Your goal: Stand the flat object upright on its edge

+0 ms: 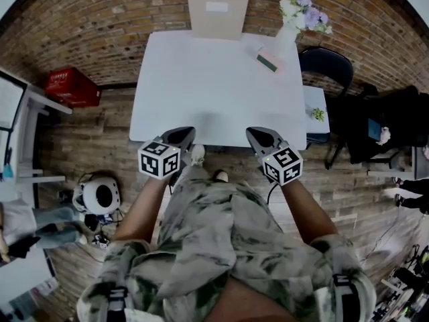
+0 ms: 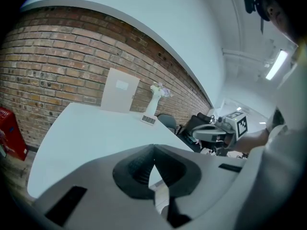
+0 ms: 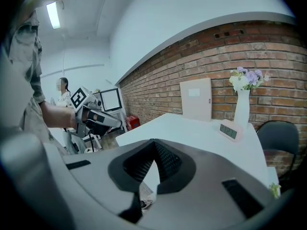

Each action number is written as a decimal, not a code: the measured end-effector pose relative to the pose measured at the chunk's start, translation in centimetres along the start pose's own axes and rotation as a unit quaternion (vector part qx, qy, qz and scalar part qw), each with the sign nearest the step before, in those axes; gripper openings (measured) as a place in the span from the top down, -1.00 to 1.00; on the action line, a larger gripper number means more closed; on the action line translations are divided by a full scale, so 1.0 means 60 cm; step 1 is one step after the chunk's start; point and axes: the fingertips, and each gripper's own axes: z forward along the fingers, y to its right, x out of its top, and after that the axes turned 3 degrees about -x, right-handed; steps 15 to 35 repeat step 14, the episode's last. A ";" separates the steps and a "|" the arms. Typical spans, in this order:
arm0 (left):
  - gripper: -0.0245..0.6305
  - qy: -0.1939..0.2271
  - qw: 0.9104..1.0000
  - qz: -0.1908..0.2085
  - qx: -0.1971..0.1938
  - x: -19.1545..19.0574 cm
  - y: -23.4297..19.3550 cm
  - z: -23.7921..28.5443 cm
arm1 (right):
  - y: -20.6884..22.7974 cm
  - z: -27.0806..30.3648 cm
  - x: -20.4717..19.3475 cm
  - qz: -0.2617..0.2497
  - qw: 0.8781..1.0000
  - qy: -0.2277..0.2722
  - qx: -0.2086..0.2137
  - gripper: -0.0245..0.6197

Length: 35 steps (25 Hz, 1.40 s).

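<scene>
A small flat digital clock (image 1: 268, 61) with a pale pink frame lies on the white table (image 1: 201, 92) at the far right, beside a white vase (image 1: 287, 39); it also shows in the left gripper view (image 2: 148, 120) and the right gripper view (image 3: 228, 130). My left gripper (image 1: 186, 135) hovers at the table's near edge, shut, nothing between its jaws (image 2: 153, 148). My right gripper (image 1: 255, 135) hovers beside it at the same edge, also shut and empty (image 3: 154, 143). Both are far from the clock.
A beige board (image 1: 217, 10) leans on the brick wall at the table's back edge. The vase holds pale flowers (image 1: 305, 12). A dark chair (image 1: 326, 66) stands at the right of the table, a red box (image 1: 72, 87) on the floor at the left.
</scene>
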 end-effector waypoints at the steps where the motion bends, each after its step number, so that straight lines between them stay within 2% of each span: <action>1: 0.85 -0.001 1.000 0.000 0.000 -0.001 0.000 0.001 | 0.002 -0.001 -0.002 0.002 1.000 0.000 0.000 0.86; 14: 0.85 -0.015 1.000 0.002 -0.007 0.005 0.004 0.046 | 0.040 -0.001 -0.011 0.013 1.000 -0.004 -0.003 0.86; 35: 0.85 -0.015 1.000 0.002 -0.007 0.005 0.004 0.046 | 0.040 -0.001 -0.011 0.013 1.000 -0.004 -0.003 0.86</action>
